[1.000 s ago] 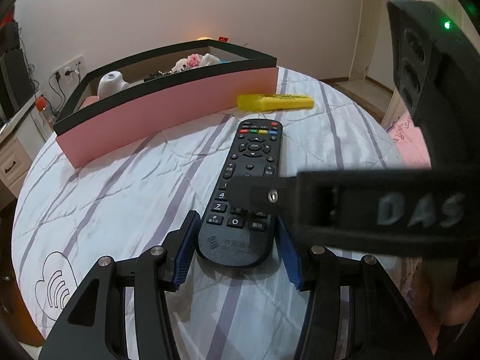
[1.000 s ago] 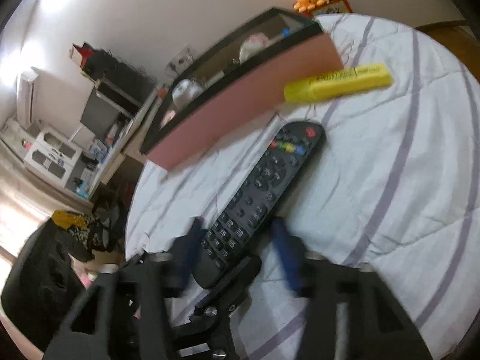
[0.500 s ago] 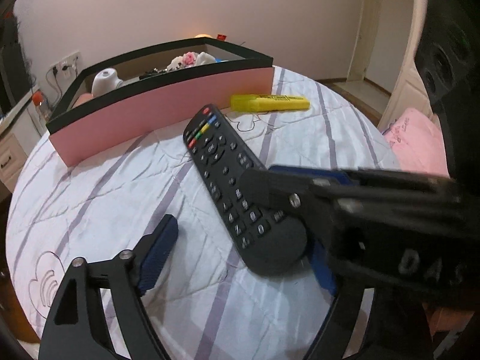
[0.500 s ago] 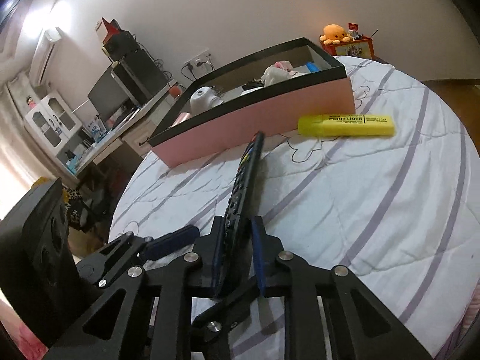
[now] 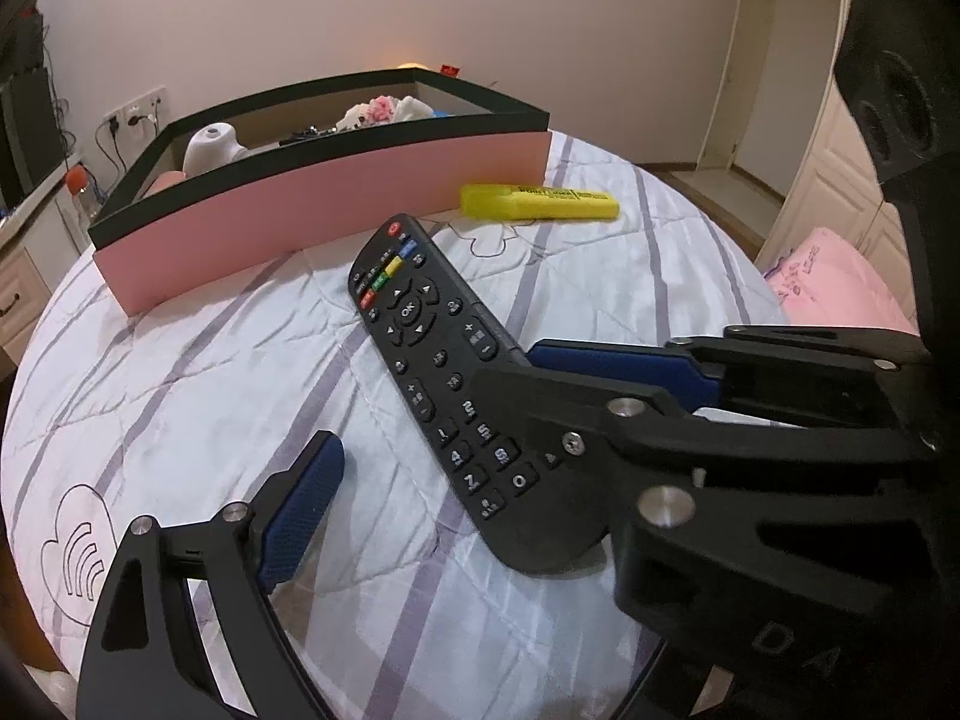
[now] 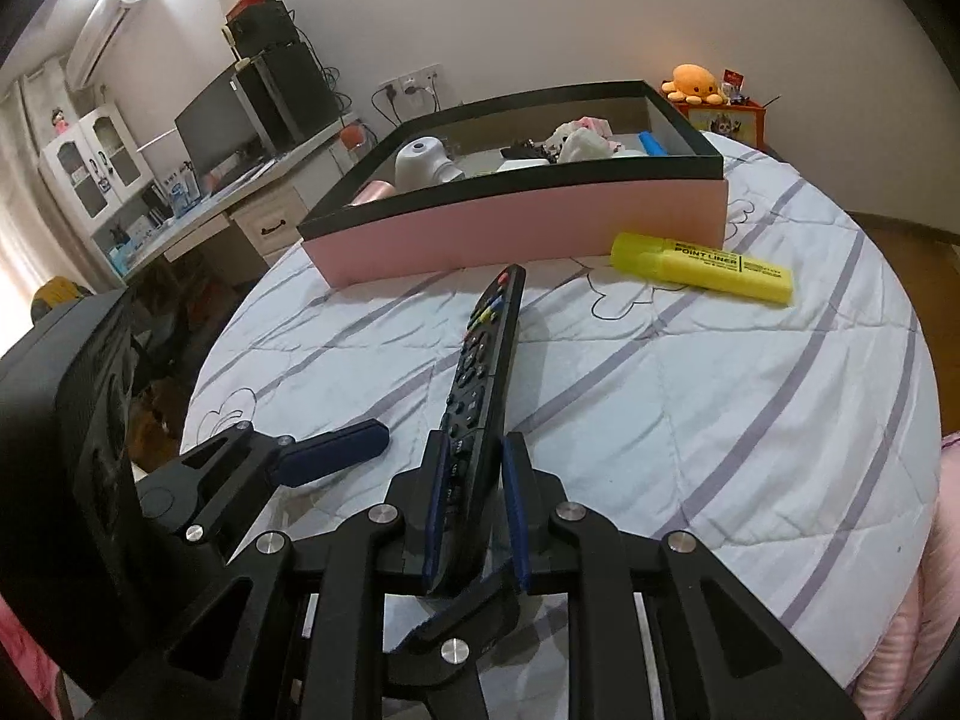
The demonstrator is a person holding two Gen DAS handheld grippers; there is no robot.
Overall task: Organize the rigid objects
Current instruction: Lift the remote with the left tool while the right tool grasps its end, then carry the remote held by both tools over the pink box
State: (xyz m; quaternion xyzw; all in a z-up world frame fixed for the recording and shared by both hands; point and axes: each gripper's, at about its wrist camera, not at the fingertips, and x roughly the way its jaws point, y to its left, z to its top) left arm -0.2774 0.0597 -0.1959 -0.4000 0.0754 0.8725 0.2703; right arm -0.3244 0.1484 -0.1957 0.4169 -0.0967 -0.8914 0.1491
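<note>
The room has plain white walls and warm indoor light. A white air conditioner hangs high on the wall at the left. Under it stands a pale wooden desk with a dark monitor and a black computer tower. Beside the desk there is a small white cabinet with glass doors. A white wall socket has cables plugged in. On the other side, a cream panelled door is near a brown wooden floor.
</note>
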